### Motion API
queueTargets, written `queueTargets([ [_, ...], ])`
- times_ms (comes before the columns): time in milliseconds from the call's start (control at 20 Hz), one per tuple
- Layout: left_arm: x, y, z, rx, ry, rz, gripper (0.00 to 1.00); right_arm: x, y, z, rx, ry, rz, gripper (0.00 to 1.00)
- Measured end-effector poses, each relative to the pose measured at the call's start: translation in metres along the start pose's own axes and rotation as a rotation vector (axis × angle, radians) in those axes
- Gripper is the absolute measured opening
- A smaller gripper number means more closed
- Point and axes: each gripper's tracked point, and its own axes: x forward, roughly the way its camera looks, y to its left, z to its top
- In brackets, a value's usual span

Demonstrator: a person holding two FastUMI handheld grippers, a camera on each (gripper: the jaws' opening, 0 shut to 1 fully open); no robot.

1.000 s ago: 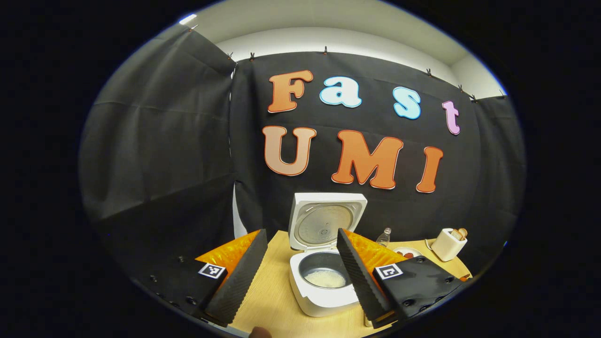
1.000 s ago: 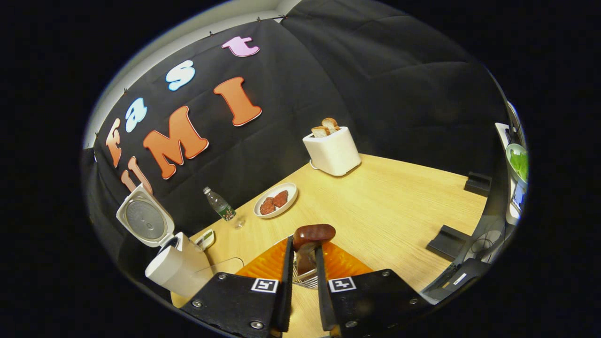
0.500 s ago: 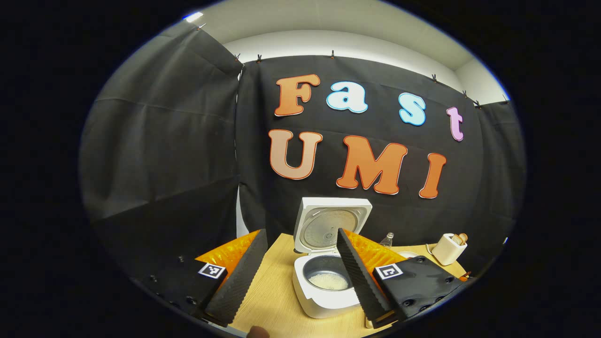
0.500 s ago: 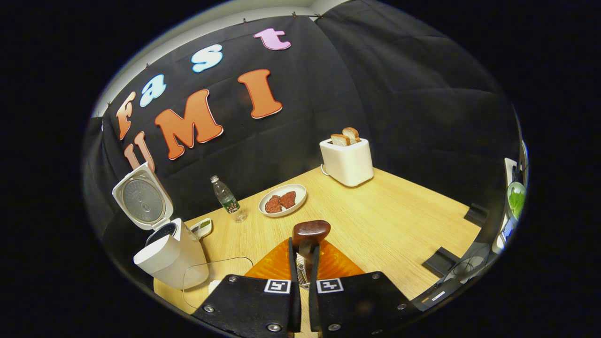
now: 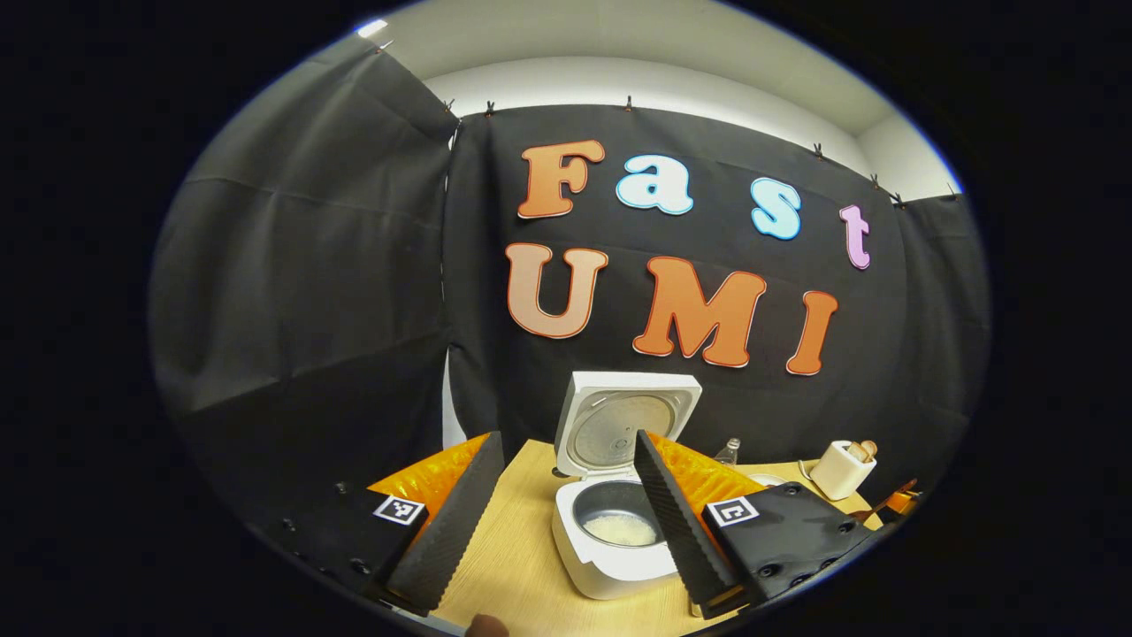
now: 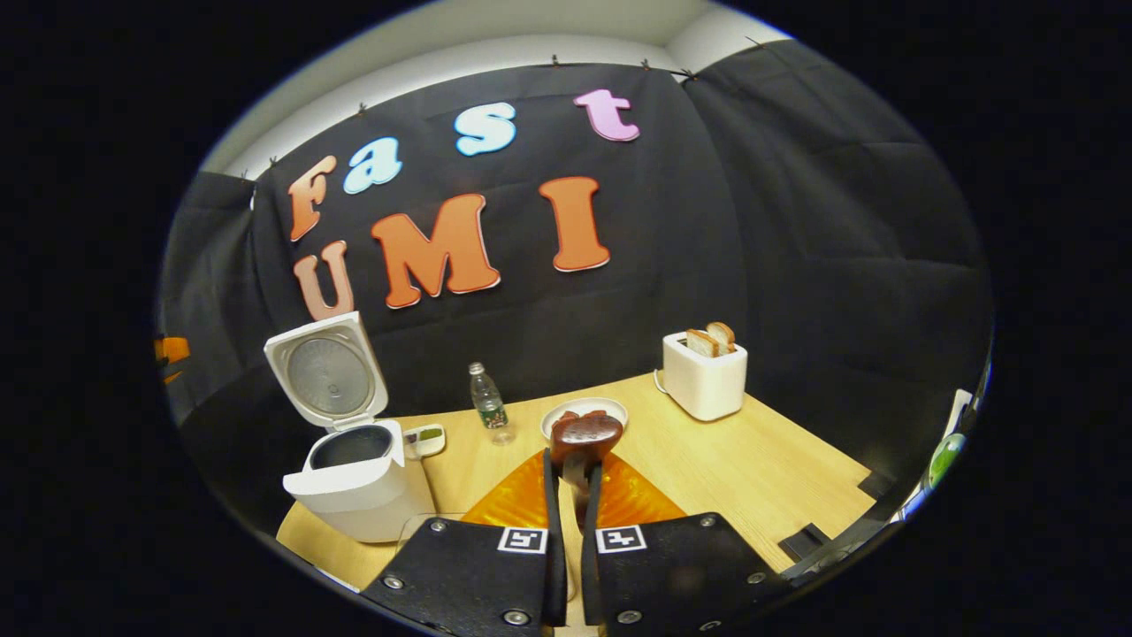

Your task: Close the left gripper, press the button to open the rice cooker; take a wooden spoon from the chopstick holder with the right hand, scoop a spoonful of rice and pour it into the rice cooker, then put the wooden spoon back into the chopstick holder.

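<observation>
1. The tabletop [image 6: 752, 469] carried everything; the rice cooker [image 6: 358, 487] sat near its left edge in the right gripper view, lid [image 6: 329, 372] swung fully up and standing behind the pot, so the button step looked done; in the left gripper view the pot [image 5: 615, 526] showed a pale layer of rice at its bottom.
2. A toaster [image 6: 705, 382] with 2 slices stood toward the far right corner, well apart from the cooker; a plate [image 6: 584, 409] of dark food and a bottle [image 6: 488, 402] stood along the far edge between them; these seemed to be bystanders to the task.
3. The left gripper [image 5: 566, 504] hung back from the cooker, facing its open pot; its fingers were spread wide with nothing between them, touching nothing, probably parked to leave the way free for the spoon.
4. The right gripper [image 6: 566, 522] was raised above the tabletop's near edge; its fingers were closed almost together on the neck of the wooden spoon [image 6: 584, 435], whose dark bowl stood up just past the fingertips; whether the bowl held rice could not be told, so I could not judge which step was in hand.
</observation>
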Motion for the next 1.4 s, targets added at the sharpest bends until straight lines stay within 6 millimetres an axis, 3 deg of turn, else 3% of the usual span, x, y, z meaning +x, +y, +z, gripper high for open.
queueTargets([
  [200, -0.003, 0.008, 0.002, 0.018, -0.007, 0.000, 1.00, -0.006, 0.049, -0.013, -0.119, 0.005, 0.082, 0.06],
  [450, -0.008, 0.017, 0.007, 0.025, -0.019, -0.008, 1.00, 0.001, 0.081, -0.054, -0.264, 0.041, 0.129, 0.06],
  [700, -0.014, 0.031, 0.006, 0.060, -0.012, 0.017, 1.00, 0.026, 0.084, -0.100, -0.349, 0.108, 0.112, 0.06],
  [900, -0.013, 0.037, 0.002, 0.083, 0.004, 0.025, 1.00, 0.034, 0.080, -0.129, -0.354, 0.149, 0.086, 0.06],
  [1400, -0.011, 0.042, -0.010, 0.092, 0.043, 0.002, 1.00, 0.032, 0.103, -0.154, -0.008, 0.199, 0.117, 0.06],
])
